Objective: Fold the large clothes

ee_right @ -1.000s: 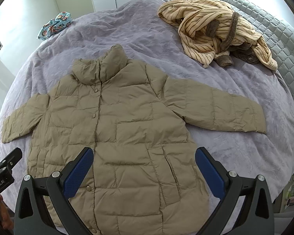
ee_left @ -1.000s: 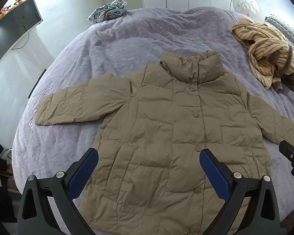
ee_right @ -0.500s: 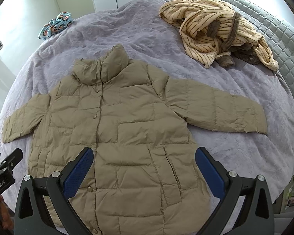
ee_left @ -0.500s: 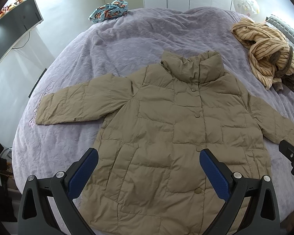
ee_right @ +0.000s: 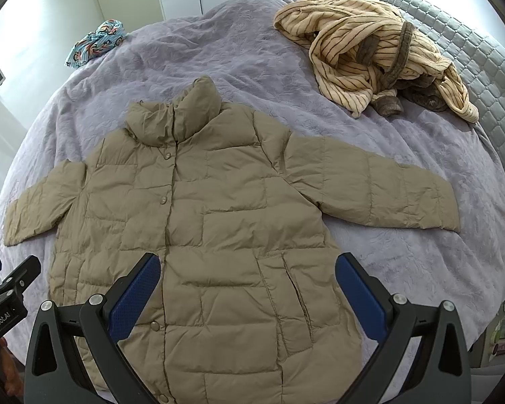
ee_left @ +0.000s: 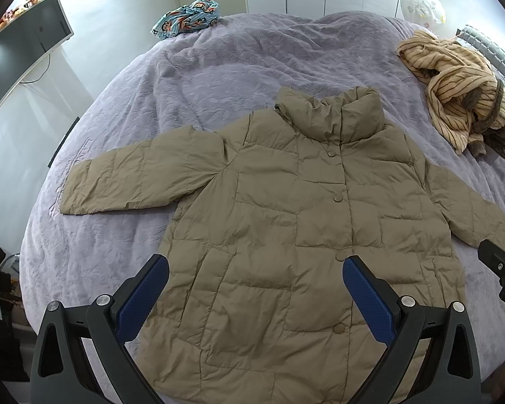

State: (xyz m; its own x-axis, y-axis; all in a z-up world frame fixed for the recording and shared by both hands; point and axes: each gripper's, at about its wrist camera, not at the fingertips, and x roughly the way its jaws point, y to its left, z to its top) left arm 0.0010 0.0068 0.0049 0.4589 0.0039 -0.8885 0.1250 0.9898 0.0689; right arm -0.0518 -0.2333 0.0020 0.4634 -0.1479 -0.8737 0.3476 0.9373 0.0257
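Here a tan quilted jacket [ee_left: 296, 222] lies flat and face up on the lavender bedspread [ee_left: 219, 64], snapped shut down the front, collar pointing away from the cameras and both sleeves spread out to the sides. The left gripper [ee_left: 252, 289] hangs above the jacket's lower hem, its blue-padded fingers [ee_left: 143, 294] spread wide with nothing between them, and the cloth beneath shows clear in the gap. The right gripper [ee_right: 247, 286] hovers over the same hem a little toward the jacket's other side, likewise wide open and empty; in its view the left gripper's black tip shows at the frame edge beside the jacket's sleeve. Beyond the jacket's collar, off to one side, a striped beige robe [ee_right: 370, 47] sits in a heap on the bedspread. Farther past the collar on the opposite side, a small patterned blue garment [ee_left: 187, 17] lies bunched near the bed's edge.
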